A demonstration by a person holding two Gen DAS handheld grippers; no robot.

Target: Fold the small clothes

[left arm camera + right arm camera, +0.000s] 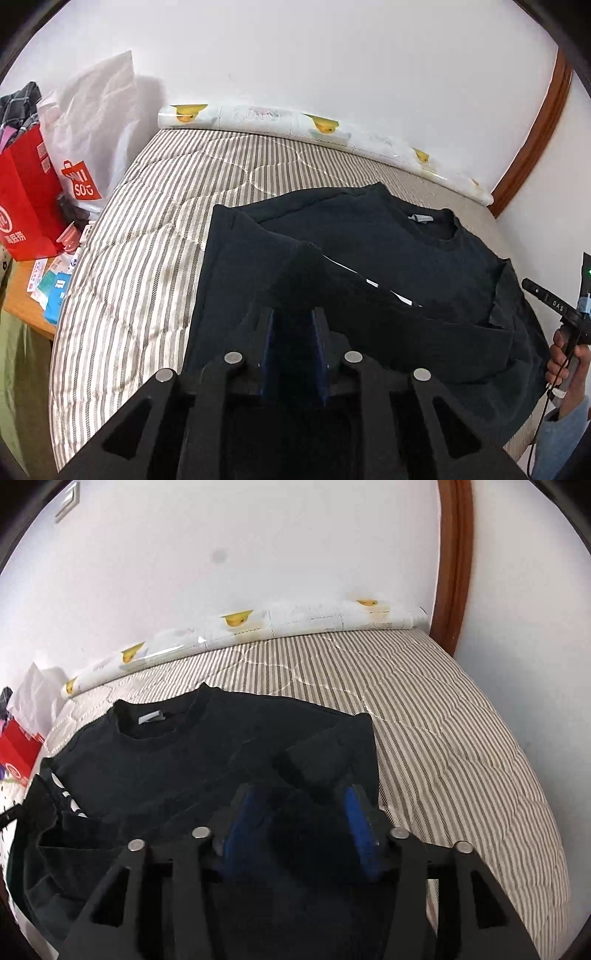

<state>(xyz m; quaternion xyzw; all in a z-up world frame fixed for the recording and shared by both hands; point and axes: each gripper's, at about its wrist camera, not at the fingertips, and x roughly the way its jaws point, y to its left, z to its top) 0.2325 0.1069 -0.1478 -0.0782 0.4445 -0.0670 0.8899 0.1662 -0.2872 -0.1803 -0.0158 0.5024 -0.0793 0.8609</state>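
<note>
A black sweatshirt (388, 251) lies on the striped mattress (147, 229), neck and grey label toward the wall, white print partly showing. My left gripper (293, 317) is shut on a sleeve cuff (299, 269) and holds it over the shirt's body. In the right wrist view the sweatshirt (166, 760) fills the lower left. My right gripper (299, 801) has its blue pads wide apart with the other sleeve cuff (314, 760) bunched between them; whether they pinch it is unclear. The right gripper's handle (565, 314) and the hand show at the left view's right edge.
A rolled duck-print mat (314, 125) lies along the wall at the mattress's far edge. A red bag (26, 199), a white shopping bag (92, 140) and small items crowd a bedside table (22, 295) on the left. A brown wooden frame (454, 554) stands at the right.
</note>
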